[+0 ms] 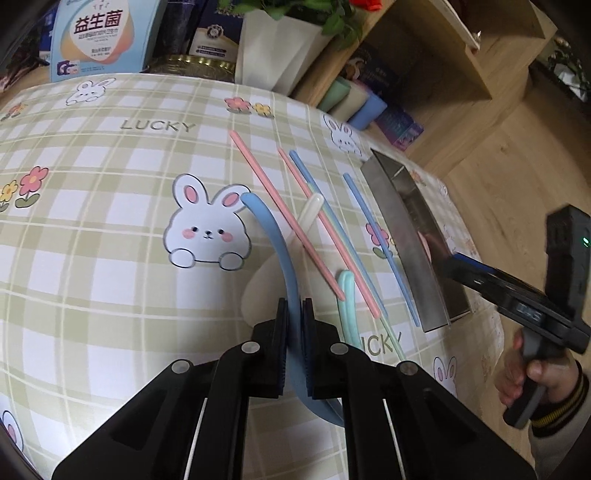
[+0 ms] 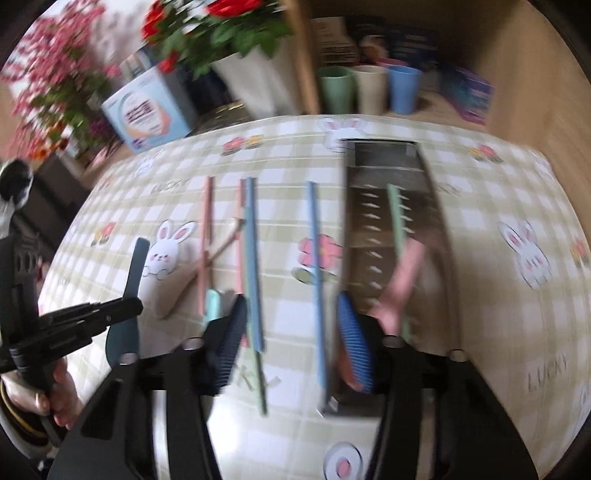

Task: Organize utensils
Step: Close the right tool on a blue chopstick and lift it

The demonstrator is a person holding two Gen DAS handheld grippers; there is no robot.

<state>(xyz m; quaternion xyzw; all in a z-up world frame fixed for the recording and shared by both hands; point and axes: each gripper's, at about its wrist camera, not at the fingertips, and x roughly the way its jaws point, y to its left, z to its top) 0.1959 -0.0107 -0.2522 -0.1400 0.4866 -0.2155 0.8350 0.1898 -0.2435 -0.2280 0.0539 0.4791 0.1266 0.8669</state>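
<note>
My left gripper [image 1: 294, 310] is shut on the handle of a blue spoon [image 1: 269, 236], held above the checked tablecloth; the spoon's bowl hangs below the jaws. The right wrist view shows that gripper [image 2: 122, 308] at the left with the blue spoon [image 2: 135, 266]. My right gripper [image 2: 295, 339] is open, its ribbed pads [image 2: 354, 343] apart over a blue chopstick [image 2: 317, 277] that lies on the cloth. A pink spoon [image 2: 402, 280] and a green utensil [image 2: 396, 218] lie in the metal tray [image 2: 384, 155]. Pink chopsticks [image 1: 266, 192], blue chopsticks [image 1: 373, 225], a cream spoon [image 1: 310, 212] and a mint spoon [image 1: 347, 295] lie on the cloth.
The metal tray [image 1: 402, 236] stands at the cloth's right side, with the right gripper [image 1: 454, 264] over its near end. Behind the table are a white flower pot [image 1: 277, 48], a light blue box [image 1: 103, 33], three cups [image 2: 369, 88] and a wooden shelf [image 1: 443, 48].
</note>
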